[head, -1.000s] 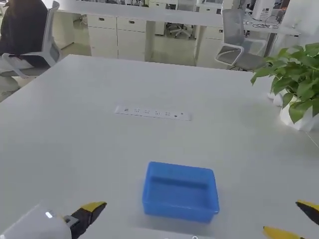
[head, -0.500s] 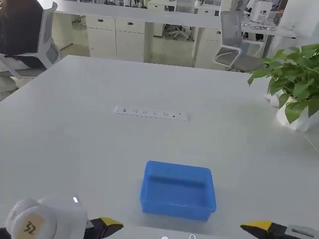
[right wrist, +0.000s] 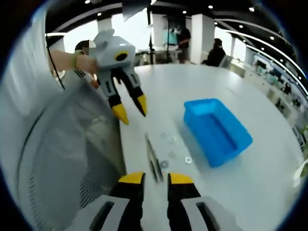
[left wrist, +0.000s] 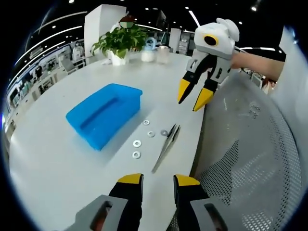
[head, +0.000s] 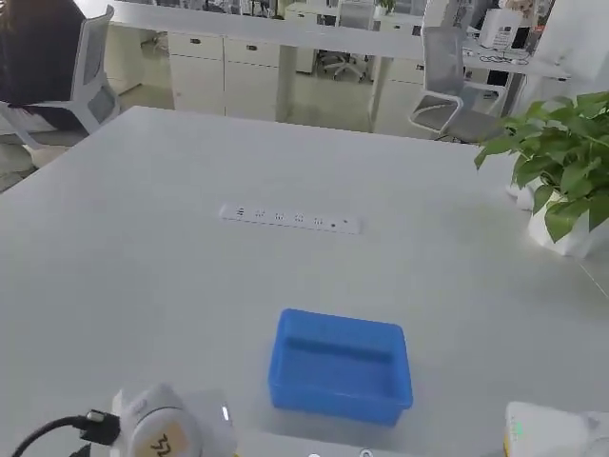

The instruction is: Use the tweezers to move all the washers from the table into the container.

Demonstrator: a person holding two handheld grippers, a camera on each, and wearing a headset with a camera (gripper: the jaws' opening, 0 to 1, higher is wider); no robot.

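Lining up for the tweezers pick, by our read: the two claws face each other along the near edge of the bench [left wrist: 57, 159], with the tweezers [left wrist: 166, 147] lying flat between them. That puts either claw in reach of the tool.

Washers [left wrist: 137, 143] are loose on the bench, just beside the tweezers on the container side; we count five in the left gripper view. The container [left wrist: 103, 115] sits just past them, open side up, so each carry is short. We see no washers in it.

Left claw [left wrist: 158, 180]: jaws apart by a modest gap, nothing between them, low over the bench and pointed along the tweezers, not touching them.

Right claw [left wrist: 191, 102]: jaws slightly apart, empty, tips angled down, hanging clear above the far end of the tweezers. In its own view the tweezers sit straight ahead in line with the gap.

Tool not yet picked up.
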